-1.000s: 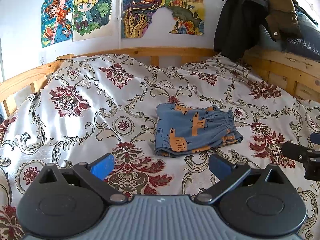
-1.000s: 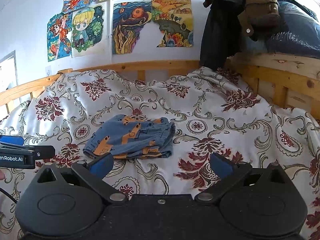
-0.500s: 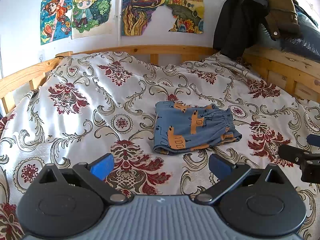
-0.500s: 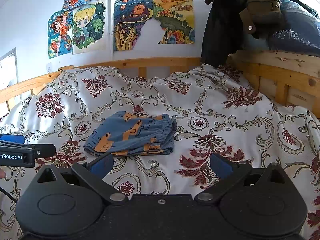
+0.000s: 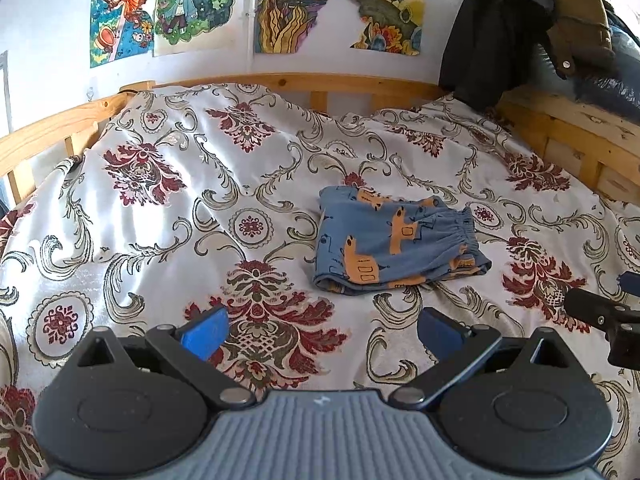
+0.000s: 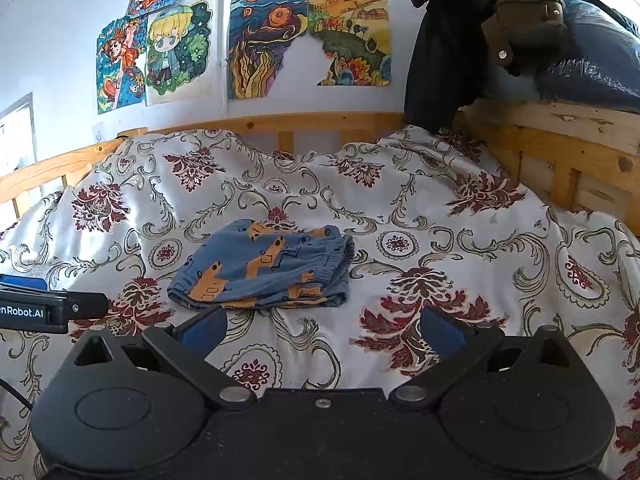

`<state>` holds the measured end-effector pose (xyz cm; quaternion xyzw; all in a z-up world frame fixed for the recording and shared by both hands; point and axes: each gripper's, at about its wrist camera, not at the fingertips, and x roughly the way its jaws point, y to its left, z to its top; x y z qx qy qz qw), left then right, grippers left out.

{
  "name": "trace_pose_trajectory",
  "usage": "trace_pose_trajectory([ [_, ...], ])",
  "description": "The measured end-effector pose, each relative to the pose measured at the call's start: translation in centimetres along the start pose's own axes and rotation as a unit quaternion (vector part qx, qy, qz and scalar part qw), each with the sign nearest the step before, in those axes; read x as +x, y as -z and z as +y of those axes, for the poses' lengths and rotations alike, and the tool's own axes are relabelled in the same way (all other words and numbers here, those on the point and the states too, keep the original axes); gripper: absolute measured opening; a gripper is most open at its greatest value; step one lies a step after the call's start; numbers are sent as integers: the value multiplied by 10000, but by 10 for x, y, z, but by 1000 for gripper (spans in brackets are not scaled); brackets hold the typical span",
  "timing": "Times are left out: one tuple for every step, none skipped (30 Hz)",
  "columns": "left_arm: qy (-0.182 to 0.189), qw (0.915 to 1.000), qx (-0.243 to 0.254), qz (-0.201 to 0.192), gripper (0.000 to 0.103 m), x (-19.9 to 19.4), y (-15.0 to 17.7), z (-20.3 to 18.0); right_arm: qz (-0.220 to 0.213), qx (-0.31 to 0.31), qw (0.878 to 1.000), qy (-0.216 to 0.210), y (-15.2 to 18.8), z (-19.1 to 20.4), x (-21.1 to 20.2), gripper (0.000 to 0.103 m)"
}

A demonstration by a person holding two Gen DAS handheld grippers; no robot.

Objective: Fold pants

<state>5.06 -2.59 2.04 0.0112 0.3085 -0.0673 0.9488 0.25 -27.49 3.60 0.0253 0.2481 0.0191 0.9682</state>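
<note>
We see the pants (image 5: 396, 246), a small blue pair printed with orange vehicles, lying folded into a compact stack on the floral bedspread (image 5: 168, 216). The gathered elastic waistband (image 5: 466, 226) sits at the stack's right edge, and the layered hems show along the near edge. In the right wrist view the same folded pants (image 6: 264, 270) lie ahead and a little left of centre, flat on the cover.

Our left gripper (image 5: 322, 334) hovers over the bedspread on the near side of the pants, its blue-padded fingers (image 5: 204, 336) spread wide and holding nothing; the cloth is clear of both pads. Our right gripper (image 6: 322, 330) is likewise spread wide and empty, with its left finger (image 6: 202, 330) just at the near edge of the pants as seen from that camera; we cannot tell whether it touches the fabric. Each gripper shows at the edge of the other's view: the right one at the far right (image 5: 604, 316), the left one at the far left (image 6: 48, 306), both well to the sides of the pants.

A wooden bed frame (image 5: 280, 82) runs round the mattress. Colourful drawings (image 5: 172, 8) hang on the white wall behind it, and dark jackets (image 5: 500, 32) drape over the right corner of the frame.
</note>
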Motion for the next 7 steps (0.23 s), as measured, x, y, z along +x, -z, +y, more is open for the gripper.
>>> trace_pose_trajectory([
  [18,10000,4,10,103,0,0,0,3,-1,10000,-3,0,0,0,102],
  [33,10000,10,13,103,0,1,0,6,-8,10000,-8,1,0,0,102],
  [39,10000,18,5,103,0,1,0,11,-14,10000,-11,1,0,0,102],
  [43,10000,32,-8,103,-1,2,-1,15,-21,10000,-15,1,1,1,102],
  [41,10000,53,-19,103,-1,2,-1,18,-25,10000,-18,2,1,1,102],
  [31,10000,77,-21,103,-1,2,-2,24,-28,10000,-23,2,1,1,102],
  [22,10000,92,-17,103,-1,2,-2,34,-28,10000,-30,2,0,1,102],
])
